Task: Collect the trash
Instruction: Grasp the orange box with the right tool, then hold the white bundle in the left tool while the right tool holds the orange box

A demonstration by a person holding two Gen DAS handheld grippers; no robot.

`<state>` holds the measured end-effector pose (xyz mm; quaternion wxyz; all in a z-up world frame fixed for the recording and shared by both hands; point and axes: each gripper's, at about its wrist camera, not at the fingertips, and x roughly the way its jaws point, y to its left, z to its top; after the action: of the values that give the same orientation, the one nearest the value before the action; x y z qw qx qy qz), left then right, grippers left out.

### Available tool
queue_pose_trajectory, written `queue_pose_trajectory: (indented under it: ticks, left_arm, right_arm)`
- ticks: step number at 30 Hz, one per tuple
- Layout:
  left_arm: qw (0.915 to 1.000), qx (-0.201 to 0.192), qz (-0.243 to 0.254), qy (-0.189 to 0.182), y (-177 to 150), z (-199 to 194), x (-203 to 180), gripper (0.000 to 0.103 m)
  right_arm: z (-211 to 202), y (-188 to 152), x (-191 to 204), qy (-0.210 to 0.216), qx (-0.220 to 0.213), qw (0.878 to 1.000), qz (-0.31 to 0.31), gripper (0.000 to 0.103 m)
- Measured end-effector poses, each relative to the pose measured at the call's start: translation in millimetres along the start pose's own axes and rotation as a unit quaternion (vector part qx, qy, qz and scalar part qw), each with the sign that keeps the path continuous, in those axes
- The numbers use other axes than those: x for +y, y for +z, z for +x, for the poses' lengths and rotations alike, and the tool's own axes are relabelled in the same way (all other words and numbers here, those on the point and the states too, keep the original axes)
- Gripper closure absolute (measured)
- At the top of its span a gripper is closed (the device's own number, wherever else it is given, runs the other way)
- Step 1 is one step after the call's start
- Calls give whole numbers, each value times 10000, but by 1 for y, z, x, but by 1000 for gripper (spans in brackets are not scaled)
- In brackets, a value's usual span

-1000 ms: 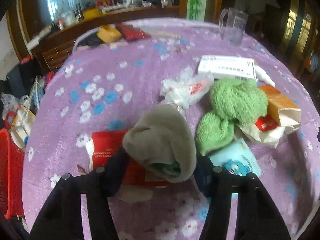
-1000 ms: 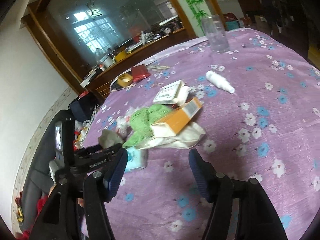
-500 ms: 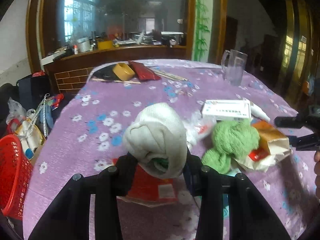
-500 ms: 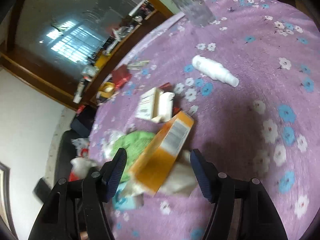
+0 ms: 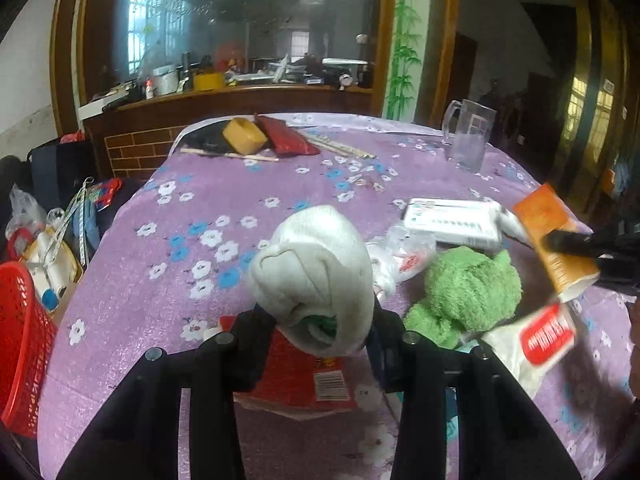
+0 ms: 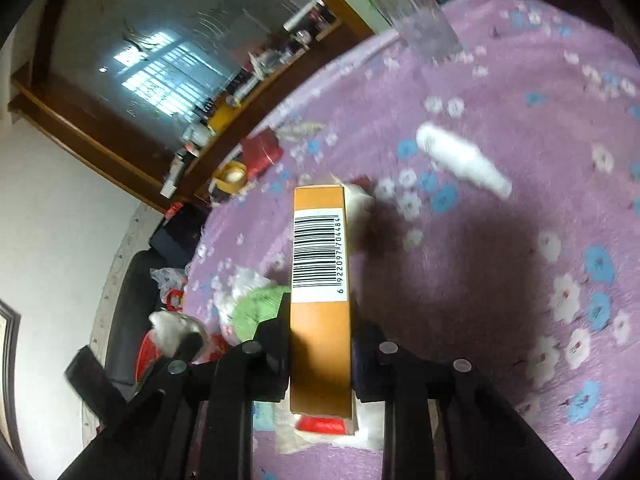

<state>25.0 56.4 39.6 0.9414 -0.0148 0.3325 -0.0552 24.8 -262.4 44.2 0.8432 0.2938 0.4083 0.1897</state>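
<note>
Your purple cloth [image 5: 248, 200] carries a glass mug [image 5: 468, 138] at the far right. A yellow tape roll [image 5: 244, 135] sits far left, touching a red pouch [image 5: 286, 140], chopsticks [image 5: 340, 146] just right. A red basket [image 5: 20, 344] stands off the near left edge.

Left view: your left tool [image 5: 320, 332] camera looks down along its fingers, close over the bench [image 5: 192, 208].
Right view: your right tool [image 6: 320, 344] camera faces likewise, nearer still.
Shared: orange carton [image 5: 556, 236] [image 6: 320, 248], green cloth [image 5: 468, 292] [image 6: 260, 308].
</note>
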Motion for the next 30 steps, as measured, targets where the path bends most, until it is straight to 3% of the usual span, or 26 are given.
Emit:
queue_pose_trajectory:
  ticks: [6,8,11,18,30]
  left_arm:
    - [9996,-283,32,91,0,-10,-2,64]
    - [9993,-372,-4,68,1,-14,0,64]
    - [9989,-445,-50,122,2,-16,2,64]
    - [9987,-406,-161,245,3,-14,7,64]
    - [9984,-427,-178,337,3,-15,9,63]
  right_arm:
    - [-1,8,59,-104,-704,9936,-879,78]
    - [4,9,77,131,-858,9902,-1094,78]
    - [9,1,90,158,-1134,9813,-1550,78]
    - [28,-10,80,242,-675,9836,-1652,78]
    - [25,-15,82,205,-646,9826,-1728,78]
